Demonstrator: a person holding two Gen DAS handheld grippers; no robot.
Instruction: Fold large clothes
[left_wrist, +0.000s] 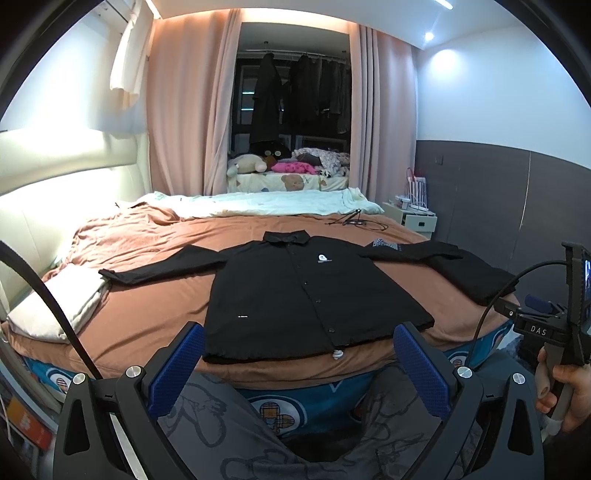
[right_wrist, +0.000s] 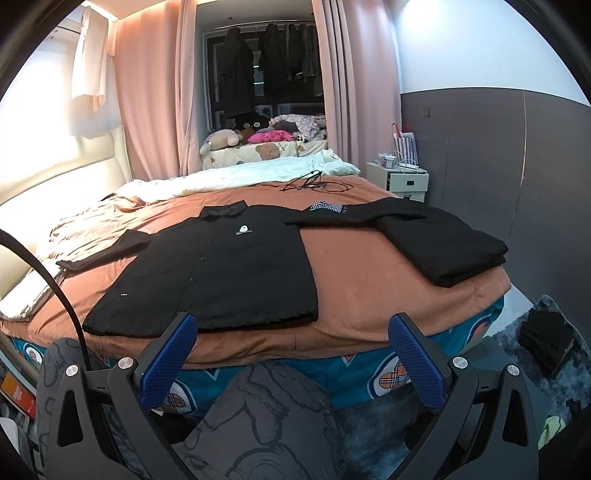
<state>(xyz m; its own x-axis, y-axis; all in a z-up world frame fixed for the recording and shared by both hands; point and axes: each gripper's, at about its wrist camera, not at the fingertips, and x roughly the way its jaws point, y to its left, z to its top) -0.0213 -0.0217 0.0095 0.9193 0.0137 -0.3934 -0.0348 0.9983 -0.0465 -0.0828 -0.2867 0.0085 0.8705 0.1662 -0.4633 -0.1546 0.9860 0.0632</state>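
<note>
A black button-up jacket (left_wrist: 295, 291) lies flat, front up, on the brown bed sheet (left_wrist: 155, 314), sleeves spread left and right, hem toward me. It also shows in the right wrist view (right_wrist: 214, 277). My left gripper (left_wrist: 299, 354) is open and empty, just short of the hem at the bed's near edge. My right gripper (right_wrist: 291, 339) is open and empty, off the bed's near edge, right of the hem corner. The right gripper's body shows at the right edge of the left wrist view (left_wrist: 554, 325), held in a hand.
A folded black garment (right_wrist: 443, 243) lies at the bed's right side, touching the jacket's right sleeve. A folded white cloth (left_wrist: 55, 306) lies at the left. Cables (right_wrist: 314, 184) and a pale blanket (right_wrist: 240, 173) lie at the far end. A white nightstand (right_wrist: 402, 181) stands right.
</note>
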